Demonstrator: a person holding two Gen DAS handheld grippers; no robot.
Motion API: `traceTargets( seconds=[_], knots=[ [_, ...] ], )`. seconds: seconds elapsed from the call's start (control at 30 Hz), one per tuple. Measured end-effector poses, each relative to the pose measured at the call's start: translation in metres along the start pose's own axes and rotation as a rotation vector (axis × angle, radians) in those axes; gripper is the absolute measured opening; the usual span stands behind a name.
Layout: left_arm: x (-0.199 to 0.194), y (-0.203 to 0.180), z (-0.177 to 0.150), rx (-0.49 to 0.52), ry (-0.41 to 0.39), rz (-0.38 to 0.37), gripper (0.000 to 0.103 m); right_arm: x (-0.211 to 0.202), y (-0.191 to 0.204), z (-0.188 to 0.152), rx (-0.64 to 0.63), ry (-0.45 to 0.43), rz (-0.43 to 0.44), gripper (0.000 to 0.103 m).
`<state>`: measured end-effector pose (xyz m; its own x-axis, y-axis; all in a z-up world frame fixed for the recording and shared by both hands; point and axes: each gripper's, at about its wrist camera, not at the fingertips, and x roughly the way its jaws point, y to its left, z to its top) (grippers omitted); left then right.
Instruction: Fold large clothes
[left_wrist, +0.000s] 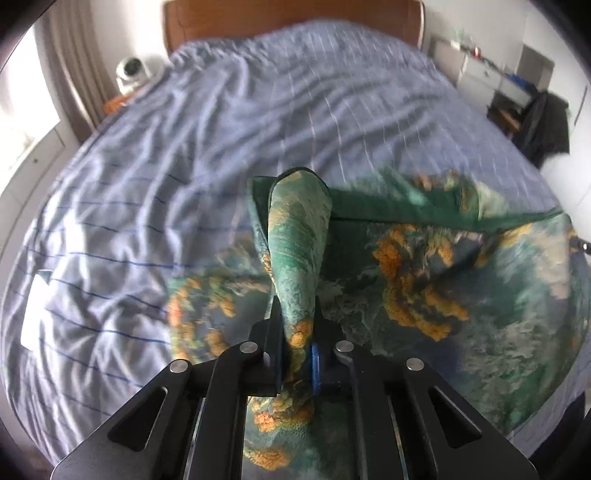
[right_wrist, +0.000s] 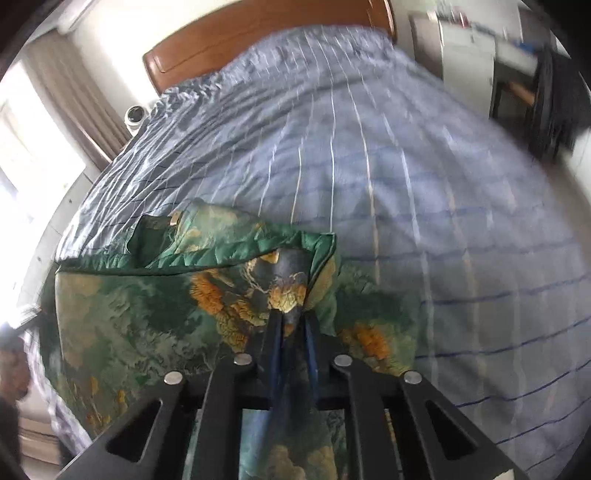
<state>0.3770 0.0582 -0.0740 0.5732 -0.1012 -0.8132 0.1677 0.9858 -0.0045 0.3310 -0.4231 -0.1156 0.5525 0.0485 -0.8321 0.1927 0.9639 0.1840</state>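
1. Lying on the near part of the bed (left_wrist: 258, 110) is the garment (left_wrist: 498, 314), green with orange and pale blotches, spread over the blue striped sheet (right_wrist: 424, 184).
2. The left claw (left_wrist: 297, 325) is clamped on a bunched fold of the garment; the cloth rises from between its jaws as a rolled cone that ends in a dark green hem.
3. The right claw (right_wrist: 293, 321) is pinched tight on another fold of the garment (right_wrist: 129, 332), its jaws nearly together with cloth between them.
4. In the right wrist view the garment's far edge is turned over and shows a plain green lining; most of the cloth lies to the left of that claw.
5. In the left wrist view most of the cloth lies to the right of the claw.
6. A wooden headboard (right_wrist: 258, 33) stands at the far end of the bed.
7. A small white round device (left_wrist: 131, 72) sits beside the bed near the curtain (right_wrist: 70, 99).
8. Dark clothes (left_wrist: 546, 122) hang at the far right by white furniture (right_wrist: 465, 55).
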Motion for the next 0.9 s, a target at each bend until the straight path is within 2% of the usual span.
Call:
traceTargets(
  seconds=[0.17,0.3,0.37,0.47,0.63,0.77,0.9],
  knots=[
    [-0.036,0.013,0.025,-0.086,-0.159,0.019,0.009,-0.042,0.014,0.023,-0.083,-0.148,-0.090,0.009],
    [-0.027,0.006,0.045,-0.099,-0.235,0.103,0.009,-0.048,0.019,0.055,-0.055,-0.227,-0.130,0.009],
    [-0.003,0.007,0.049,-0.123,-0.213,0.123,0.009,-0.037,0.022,0.065,-0.058,-0.229,-0.161,0.009],
    [0.032,0.012,0.043,-0.128,-0.156,0.142,0.010,-0.003,0.020,0.067,-0.058,-0.175,-0.197,0.009],
    [0.076,0.022,0.012,-0.130,-0.090,0.138,0.013,0.047,0.006,0.046,-0.040,-0.087,-0.220,0.007],
    [0.091,0.026,-0.003,-0.143,-0.090,0.133,0.018,0.071,-0.008,0.022,-0.014,-0.050,-0.206,0.007],
    [0.101,0.024,-0.006,-0.135,-0.095,0.145,0.022,0.088,-0.009,0.014,-0.022,-0.040,-0.209,0.007]
  ],
)
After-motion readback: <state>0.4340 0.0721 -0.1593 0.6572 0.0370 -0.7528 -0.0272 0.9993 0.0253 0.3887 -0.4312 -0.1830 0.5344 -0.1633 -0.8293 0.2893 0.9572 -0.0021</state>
